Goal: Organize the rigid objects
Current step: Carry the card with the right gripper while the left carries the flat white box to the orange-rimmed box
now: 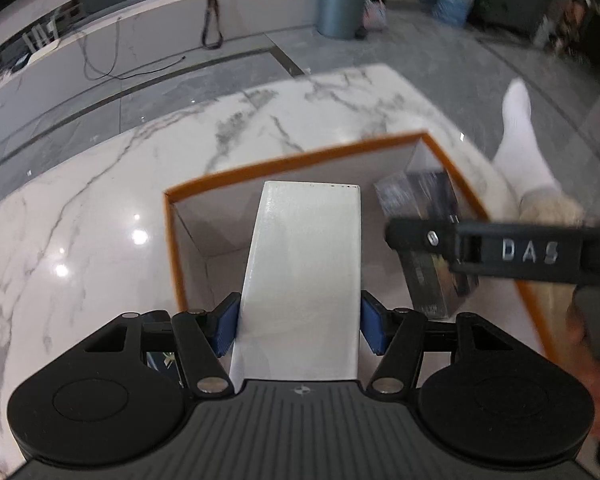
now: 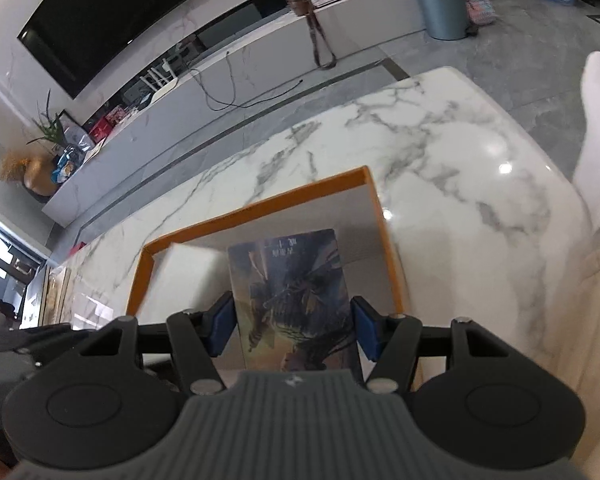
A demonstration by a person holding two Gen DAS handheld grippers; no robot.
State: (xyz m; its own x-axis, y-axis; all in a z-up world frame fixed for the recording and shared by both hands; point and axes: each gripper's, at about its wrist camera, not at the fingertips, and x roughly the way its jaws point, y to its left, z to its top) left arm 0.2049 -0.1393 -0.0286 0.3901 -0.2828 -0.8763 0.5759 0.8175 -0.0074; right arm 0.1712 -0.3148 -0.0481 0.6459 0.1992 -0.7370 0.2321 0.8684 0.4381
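1. White rectangular box, clamped across its width in our left gripper jaws, hangs over the orange-rimmed open carton on the marble surface; it looks stiff, smooth and probably light.
2. Dark illustrated flat box sits clamped in our right gripper jaws above the same carton; we judge it rigid and glossy, best held by its side edges.

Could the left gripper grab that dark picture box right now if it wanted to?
Probably not. The left gripper is already shut on the white box, so its jaws are full. The dark picture box is itself clamped in the right gripper, over the orange-rimmed carton.
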